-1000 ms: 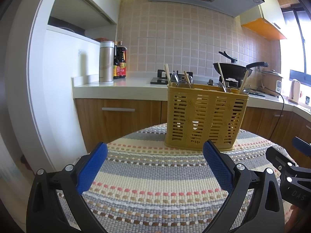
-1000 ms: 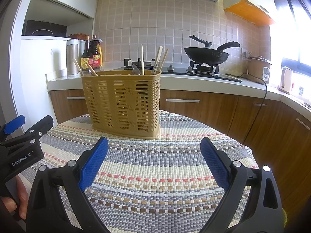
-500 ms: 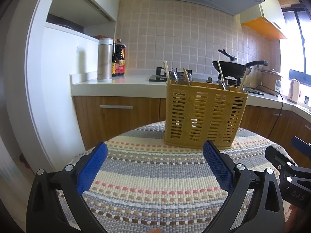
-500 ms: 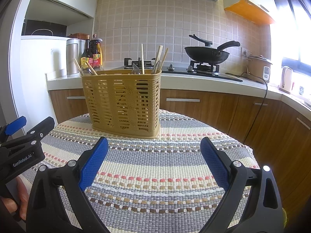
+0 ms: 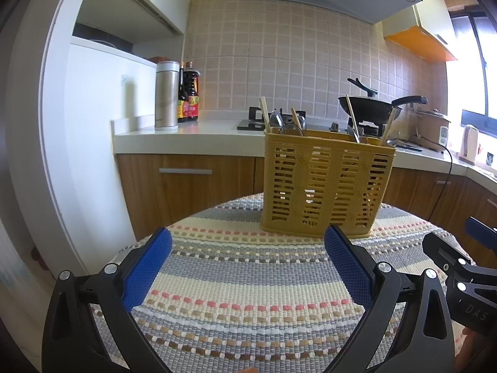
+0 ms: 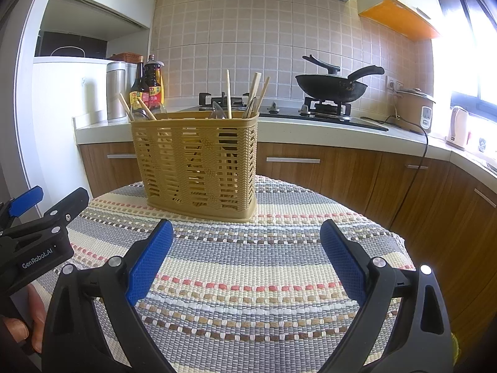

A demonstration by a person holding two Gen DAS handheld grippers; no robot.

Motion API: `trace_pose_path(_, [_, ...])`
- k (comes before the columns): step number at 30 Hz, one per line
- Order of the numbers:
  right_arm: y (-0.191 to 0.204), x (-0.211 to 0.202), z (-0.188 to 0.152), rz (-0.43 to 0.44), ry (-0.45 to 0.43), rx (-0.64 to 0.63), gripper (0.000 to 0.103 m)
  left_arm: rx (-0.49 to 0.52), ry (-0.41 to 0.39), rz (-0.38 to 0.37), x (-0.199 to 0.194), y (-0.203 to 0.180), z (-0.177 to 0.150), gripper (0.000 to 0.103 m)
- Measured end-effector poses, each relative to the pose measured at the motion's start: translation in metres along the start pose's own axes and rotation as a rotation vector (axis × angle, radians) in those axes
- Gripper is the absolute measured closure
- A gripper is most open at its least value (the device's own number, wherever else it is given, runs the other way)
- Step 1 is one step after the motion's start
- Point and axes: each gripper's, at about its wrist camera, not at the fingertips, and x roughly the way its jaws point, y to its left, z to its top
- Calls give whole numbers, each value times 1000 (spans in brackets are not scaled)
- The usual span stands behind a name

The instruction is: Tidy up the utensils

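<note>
both fingers spread wide and empty, yellow utensil basket upright beyond them on striped cloth

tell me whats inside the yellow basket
Wooden chopsticks and spoons stick up out of the yellow basket. Their lower ends are mostly hidden behind its slatted walls.

"GenRobot.AI" on left hand-held gripper; "DAS" on right hand-held gripper

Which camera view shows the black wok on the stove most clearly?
The right wrist view: the black wok stands whole above the stove. In the left wrist view, chopsticks in the yellow utensil basket cross it.
</note>
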Motion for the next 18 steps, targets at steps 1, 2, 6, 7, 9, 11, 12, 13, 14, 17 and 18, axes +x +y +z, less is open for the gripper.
trace_pose_path(1, [0, 0, 0, 0, -1, 0, 12, 1, 0, 0, 0, 0, 0, 8])
trace_pose_path(2, [0, 0, 0, 0, -1, 0, 12, 2, -1, 0, 0, 0, 0, 8])
trace_pose_path(6, [0, 0, 0, 4, -1, -5, 12, 0, -3, 6, 1, 1, 0, 8])
trace_pose_path(7, [0, 0, 0, 4, -2, -5, 12, 0, -5, 9, 1, 1, 0, 8])
trace_pose_path(9, [0, 0, 0, 5, 0, -5, 12, 2, -13, 15, 0, 1, 1, 8])
trace_pose_path(11, [-1, 0, 0, 7, 1, -3, 12, 8, -44, 29, -5, 0, 1, 8])
trace_pose_path(12, [-1, 0, 0, 8, 0, -3, 12, 11, -59, 35, -7, -1, 1, 8])
trace_pose_path(13, [-1, 0, 0, 9, 1, -4, 12, 13, -62, 36, -8, -1, 2, 8])
trace_pose_path(14, [-2, 0, 0, 10, 1, -6, 12, 16, -55, 34, -7, -2, 2, 8])
trace_pose_path(17, [-1, 0, 0, 13, 3, -11, 12, 22, -49, 36, -6, -3, 2, 8])
trace_pose_path(18, [-1, 0, 0, 13, 2, -12, 12, 20, -57, 36, -7, -2, 3, 7])
